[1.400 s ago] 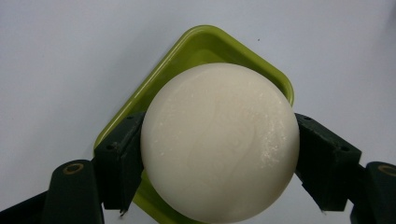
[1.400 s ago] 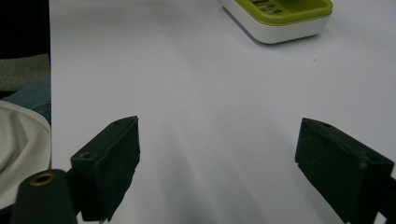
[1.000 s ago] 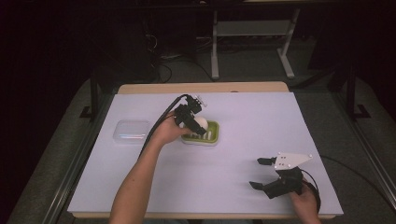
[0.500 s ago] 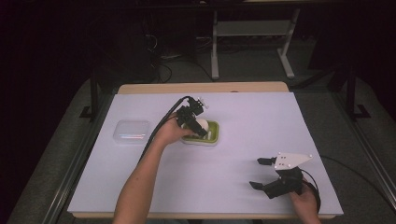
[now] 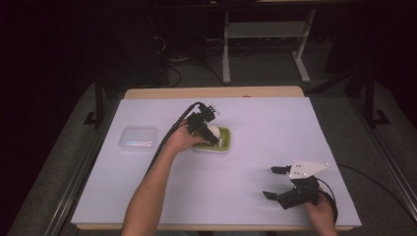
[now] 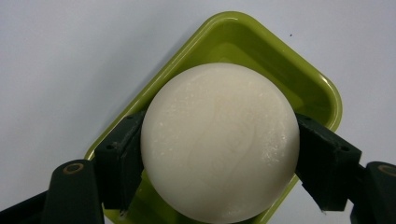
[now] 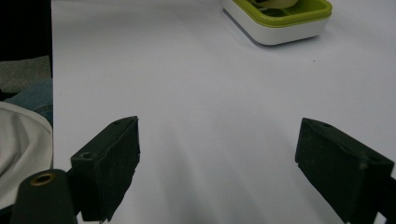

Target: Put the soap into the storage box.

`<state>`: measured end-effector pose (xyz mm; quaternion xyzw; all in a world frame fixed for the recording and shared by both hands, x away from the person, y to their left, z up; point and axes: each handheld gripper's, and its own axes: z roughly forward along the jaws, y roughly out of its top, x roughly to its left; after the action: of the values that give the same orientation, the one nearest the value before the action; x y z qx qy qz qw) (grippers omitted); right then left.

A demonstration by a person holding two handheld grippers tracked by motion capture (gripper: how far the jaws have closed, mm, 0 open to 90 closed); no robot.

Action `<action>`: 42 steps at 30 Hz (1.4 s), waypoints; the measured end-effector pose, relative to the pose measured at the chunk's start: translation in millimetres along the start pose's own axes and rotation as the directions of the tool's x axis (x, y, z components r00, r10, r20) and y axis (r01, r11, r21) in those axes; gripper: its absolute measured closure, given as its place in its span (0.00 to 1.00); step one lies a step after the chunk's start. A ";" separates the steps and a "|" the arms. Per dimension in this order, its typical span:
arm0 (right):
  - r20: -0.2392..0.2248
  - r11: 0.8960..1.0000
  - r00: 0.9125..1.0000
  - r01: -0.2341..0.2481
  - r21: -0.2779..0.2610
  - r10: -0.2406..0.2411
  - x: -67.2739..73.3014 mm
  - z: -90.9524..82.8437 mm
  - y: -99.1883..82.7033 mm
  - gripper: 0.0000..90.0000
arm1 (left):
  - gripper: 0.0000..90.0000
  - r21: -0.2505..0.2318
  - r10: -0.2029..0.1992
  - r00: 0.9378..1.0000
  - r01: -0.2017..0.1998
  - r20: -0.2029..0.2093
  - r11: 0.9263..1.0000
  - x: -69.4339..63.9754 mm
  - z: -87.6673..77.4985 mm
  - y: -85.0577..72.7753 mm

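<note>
Item: round white soap bar (image 6: pixel 219 142), pinched at its sides by the left gripper (image 5: pixel 206 129) fingers (image 6: pixel 122 161), directly over the green soap dish (image 6: pixel 322 91) mid-desk (image 5: pixel 255 123). Step judged: seating or lifting the soap; which, unclear. Next calls for a steady vertical move. Right gripper (image 5: pixel 275 183): fingers spread, idle near the desk's front edge. Clear lidded box (image 5: pixel 138 138) left of the dish.

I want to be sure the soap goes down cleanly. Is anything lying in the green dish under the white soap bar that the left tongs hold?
Nothing visible. The left tongs clamp the white soap bar right over the green dish, and the dish floor showing around it is bare; the part beneath the bar is hidden.
</note>
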<state>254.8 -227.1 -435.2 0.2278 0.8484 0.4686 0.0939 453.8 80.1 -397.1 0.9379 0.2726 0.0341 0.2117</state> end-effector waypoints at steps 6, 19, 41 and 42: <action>0.000 1.000 1.000 0.001 0.000 -0.001 0.1 0.1 0.0 0.15 | 0.28 0.008 -0.009 1.000 0.009 0.011 1.000 -0.8 3.5 0.4; -0.001 1.000 1.000 0.000 0.001 0.000 0.1 0.3 -0.1 0.15 | 0.28 0.015 -0.025 1.000 0.025 0.006 1.000 1.3 6.9 0.2; -0.004 1.000 1.000 0.005 0.004 -0.005 0.4 1.1 0.3 0.15 | 0.27 0.038 -0.010 1.000 0.011 -0.009 0.999 0.1 8.6 0.2; -0.004 1.000 1.000 0.008 0.004 -0.008 0.4 1.3 0.4 0.15 | 0.27 0.036 -0.007 1.000 0.007 -0.012 0.999 -0.1 8.0 0.5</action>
<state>255.0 -225.8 -435.6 0.2236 0.8503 0.4671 0.0938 455.4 76.7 -404.1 0.9405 0.2776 0.0338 0.1931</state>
